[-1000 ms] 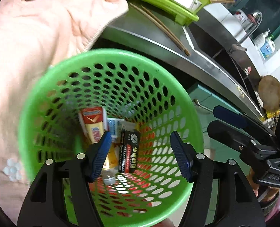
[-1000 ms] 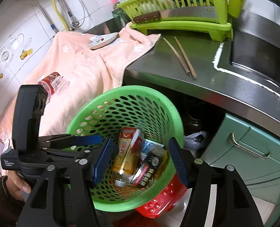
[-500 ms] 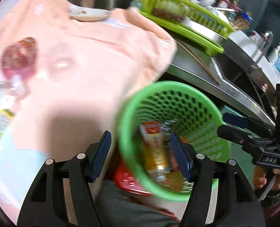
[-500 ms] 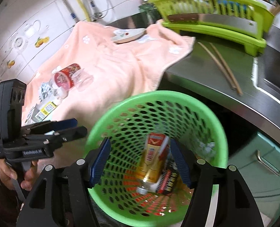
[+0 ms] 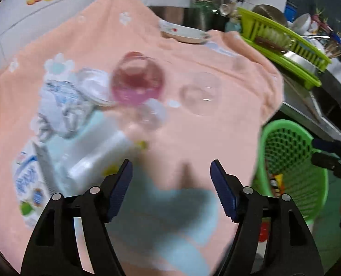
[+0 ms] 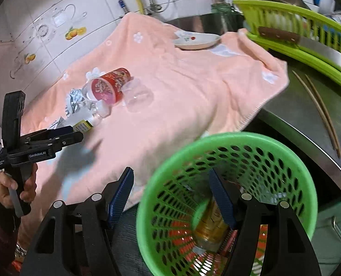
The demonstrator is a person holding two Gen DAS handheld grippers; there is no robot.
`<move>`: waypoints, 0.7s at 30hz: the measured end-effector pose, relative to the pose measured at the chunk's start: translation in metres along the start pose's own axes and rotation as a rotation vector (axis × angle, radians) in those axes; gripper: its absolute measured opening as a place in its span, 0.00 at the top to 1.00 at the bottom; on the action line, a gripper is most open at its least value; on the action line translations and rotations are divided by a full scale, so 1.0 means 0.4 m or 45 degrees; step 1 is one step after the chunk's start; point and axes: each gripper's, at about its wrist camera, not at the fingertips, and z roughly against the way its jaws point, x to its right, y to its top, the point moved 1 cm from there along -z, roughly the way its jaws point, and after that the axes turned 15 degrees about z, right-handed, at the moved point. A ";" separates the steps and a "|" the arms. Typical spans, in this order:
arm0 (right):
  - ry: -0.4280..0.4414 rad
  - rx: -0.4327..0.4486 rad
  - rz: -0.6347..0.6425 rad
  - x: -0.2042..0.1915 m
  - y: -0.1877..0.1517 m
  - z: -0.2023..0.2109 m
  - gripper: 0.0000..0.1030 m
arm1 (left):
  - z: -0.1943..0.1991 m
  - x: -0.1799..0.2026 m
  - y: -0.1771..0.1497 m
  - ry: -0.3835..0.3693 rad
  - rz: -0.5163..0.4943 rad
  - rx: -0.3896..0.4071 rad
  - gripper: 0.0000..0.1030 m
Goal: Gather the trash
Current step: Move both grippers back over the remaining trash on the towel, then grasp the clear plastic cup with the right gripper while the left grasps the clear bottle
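Trash lies on a pink towel [image 5: 228,124]: a red cup [image 6: 109,86] on its side, clear plastic cups [image 6: 138,95], crumpled foil [image 6: 75,101] and a white bottle [image 5: 96,158] with cartons. My left gripper [image 5: 171,184] is open and empty, above the towel just short of the trash pile; it also shows in the right wrist view [image 6: 76,133]. My right gripper [image 6: 171,193] is open and empty over the near rim of the green mesh basket [image 6: 292,161], which holds a yellow bottle [image 6: 210,225] and other trash. The basket shows at the right of the left wrist view [image 5: 292,145].
A white dish [image 6: 197,41] sits on the towel's far end. A green dish rack [image 6: 308,43] with a cleaver stands at the back right. Chopsticks [image 6: 320,110] lie on the steel counter [image 6: 297,126]. A green cabinet drawer [image 6: 336,220] is below the counter.
My left gripper has swung left, from over the basket to over the towel and the trash pile. My right gripper has shifted to the basket's near-left rim. Both stay open.
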 end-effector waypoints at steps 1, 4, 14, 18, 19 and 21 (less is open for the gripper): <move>0.009 0.000 0.005 -0.005 0.008 -0.006 0.37 | 0.001 -0.009 0.005 0.005 -0.005 -0.001 0.31; 0.037 -0.002 0.025 -0.023 0.038 -0.028 0.37 | 0.003 -0.036 0.024 0.036 -0.038 0.015 0.28; 0.126 0.039 0.114 -0.091 0.202 -0.090 0.36 | -0.035 -0.076 0.065 0.081 -0.123 -0.010 0.19; 0.142 0.053 0.152 -0.118 0.269 -0.116 0.36 | -0.051 -0.078 0.071 0.083 -0.171 -0.009 0.18; 0.149 0.051 0.149 -0.118 0.278 -0.122 0.36 | -0.053 -0.078 0.072 0.082 -0.182 -0.009 0.18; 0.162 0.038 0.142 -0.121 0.305 -0.144 0.36 | -0.058 -0.078 0.075 0.085 -0.202 -0.011 0.18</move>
